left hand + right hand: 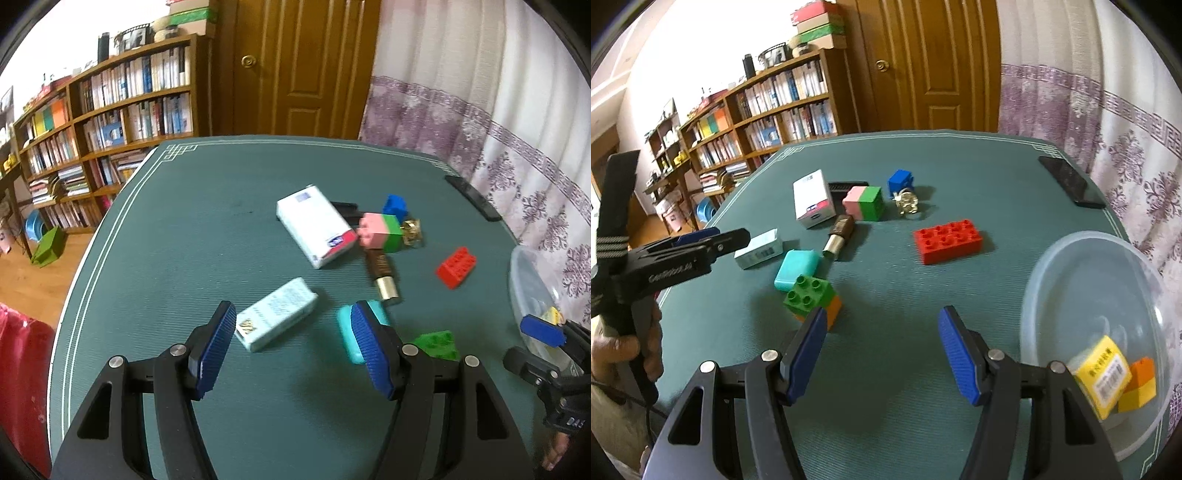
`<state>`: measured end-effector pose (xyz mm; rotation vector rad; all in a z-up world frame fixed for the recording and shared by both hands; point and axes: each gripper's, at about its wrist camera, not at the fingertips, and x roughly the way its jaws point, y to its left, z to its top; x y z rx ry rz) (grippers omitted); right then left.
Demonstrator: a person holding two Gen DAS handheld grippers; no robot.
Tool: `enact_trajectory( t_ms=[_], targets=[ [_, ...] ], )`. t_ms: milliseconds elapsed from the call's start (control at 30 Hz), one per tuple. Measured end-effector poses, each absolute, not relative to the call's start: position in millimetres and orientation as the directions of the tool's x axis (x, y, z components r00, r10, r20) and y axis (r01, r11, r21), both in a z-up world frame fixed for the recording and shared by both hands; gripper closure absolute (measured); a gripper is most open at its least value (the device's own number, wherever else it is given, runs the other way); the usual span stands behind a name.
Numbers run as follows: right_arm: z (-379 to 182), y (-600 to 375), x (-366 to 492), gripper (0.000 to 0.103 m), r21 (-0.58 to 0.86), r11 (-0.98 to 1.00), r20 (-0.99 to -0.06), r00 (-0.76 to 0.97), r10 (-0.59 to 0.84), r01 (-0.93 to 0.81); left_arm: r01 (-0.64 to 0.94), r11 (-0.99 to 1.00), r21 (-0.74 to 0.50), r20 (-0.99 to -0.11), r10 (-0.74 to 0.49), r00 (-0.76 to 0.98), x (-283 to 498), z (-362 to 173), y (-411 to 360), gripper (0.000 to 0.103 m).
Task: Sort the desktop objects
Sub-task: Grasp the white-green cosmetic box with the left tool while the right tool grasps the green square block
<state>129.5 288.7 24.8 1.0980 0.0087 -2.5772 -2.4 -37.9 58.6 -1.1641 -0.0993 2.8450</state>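
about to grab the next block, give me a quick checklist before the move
1. Right claw open and empty: ok.
2. Left claw open and empty: ok.
3. Green-and-orange block free to grasp: not ok, it looks pressed against the teal case.
4. Clear bowl has room beside the yellow box and orange block: ok.
5. Red brick stands apart: ok.

Red brick point(947, 240) on dark green table point(960, 166); curtain point(1108, 110) purple-patterned.
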Motion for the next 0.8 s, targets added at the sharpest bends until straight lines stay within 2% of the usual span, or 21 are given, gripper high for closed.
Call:
enact_trajectory(
  t_ms=[800],
  targets=[
    [6.5,248.1,111.6,0.036,0.167,-0.91,-0.749,-0.551,-0.367,0.38,-0.07,-0.993,-0.095,-0.762,0.117,-0.637,-42.3,20.1,-53.5,0.035]
  ],
)
